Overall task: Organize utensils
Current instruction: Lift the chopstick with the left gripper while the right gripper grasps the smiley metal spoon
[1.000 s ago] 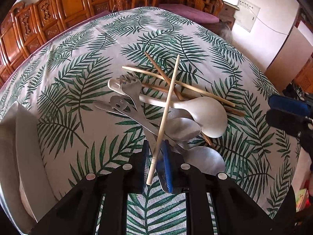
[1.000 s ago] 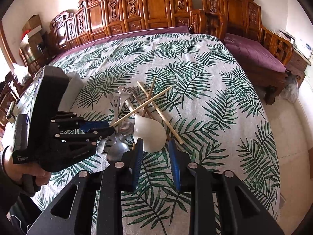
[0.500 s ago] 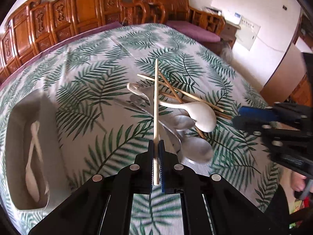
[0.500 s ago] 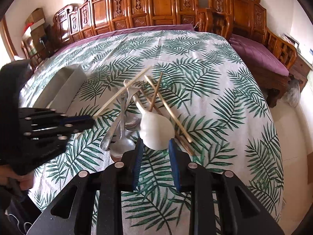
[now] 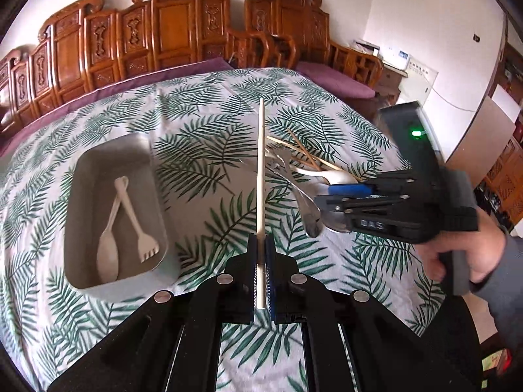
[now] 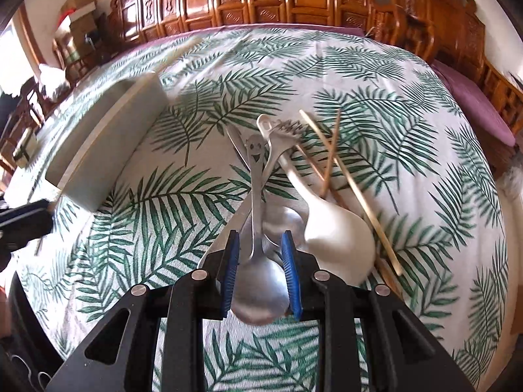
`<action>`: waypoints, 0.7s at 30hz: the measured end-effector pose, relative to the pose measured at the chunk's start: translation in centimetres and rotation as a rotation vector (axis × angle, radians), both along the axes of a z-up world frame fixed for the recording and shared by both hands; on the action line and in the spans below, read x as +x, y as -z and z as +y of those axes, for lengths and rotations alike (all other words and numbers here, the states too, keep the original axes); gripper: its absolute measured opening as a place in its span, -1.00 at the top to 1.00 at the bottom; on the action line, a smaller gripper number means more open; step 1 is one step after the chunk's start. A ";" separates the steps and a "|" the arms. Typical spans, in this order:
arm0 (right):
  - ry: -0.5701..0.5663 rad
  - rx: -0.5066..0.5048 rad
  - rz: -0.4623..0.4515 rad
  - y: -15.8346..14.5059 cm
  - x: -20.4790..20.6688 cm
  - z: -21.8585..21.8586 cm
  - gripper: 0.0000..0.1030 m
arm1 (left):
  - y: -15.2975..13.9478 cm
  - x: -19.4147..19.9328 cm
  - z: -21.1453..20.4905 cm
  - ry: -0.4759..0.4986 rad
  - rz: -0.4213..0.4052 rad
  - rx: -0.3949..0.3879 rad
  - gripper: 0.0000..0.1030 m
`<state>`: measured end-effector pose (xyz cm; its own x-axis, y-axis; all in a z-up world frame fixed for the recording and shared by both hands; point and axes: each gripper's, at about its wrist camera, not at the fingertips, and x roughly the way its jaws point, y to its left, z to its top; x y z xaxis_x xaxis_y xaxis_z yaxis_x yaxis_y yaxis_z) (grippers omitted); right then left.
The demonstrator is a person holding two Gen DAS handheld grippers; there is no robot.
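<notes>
My left gripper (image 5: 260, 258) is shut on a pale chopstick (image 5: 260, 170) and holds it above the table, pointing away from me. A grey tray (image 5: 81, 281) to its left holds a pale spoon (image 5: 109, 245) and a pale fork (image 5: 137, 225). My right gripper (image 6: 260, 251) is open, its blue pads on either side of a metal spoon (image 6: 258, 271) with a smiley handle, in the utensil pile. A white ladle (image 6: 333, 232), more metal utensils and several chopsticks (image 6: 359, 189) lie there too. The right gripper also shows in the left wrist view (image 5: 330, 202).
The table has a palm-leaf cloth (image 5: 202, 163). Carved wooden chairs (image 5: 170, 32) line the far side. The tray also shows in the right wrist view (image 6: 98, 150), at the left. A bench with a purple cushion (image 6: 474, 104) stands at the right.
My left gripper has lifted the chopstick off the pile and swung left toward the tray. My right gripper has moved down into the pile, its pads now around the metal spoon.
</notes>
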<state>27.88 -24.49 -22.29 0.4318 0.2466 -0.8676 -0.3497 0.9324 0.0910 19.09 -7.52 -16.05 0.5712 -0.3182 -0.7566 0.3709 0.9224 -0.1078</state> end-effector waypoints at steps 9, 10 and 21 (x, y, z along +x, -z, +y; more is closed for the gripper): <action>0.005 -0.059 0.064 0.6 -0.1 0.7 0.53 | -0.4 -1.2 1.2 -0.007 -0.005 -0.028 0.92; 0.009 -0.059 0.066 0.8 -0.3 0.5 0.55 | -0.5 -1.2 1.4 -0.010 -0.004 -0.032 0.92; -0.013 -0.128 0.101 1.2 2.0 2.1 0.54 | -2.4 -1.5 3.5 -0.029 -0.001 -0.038 0.92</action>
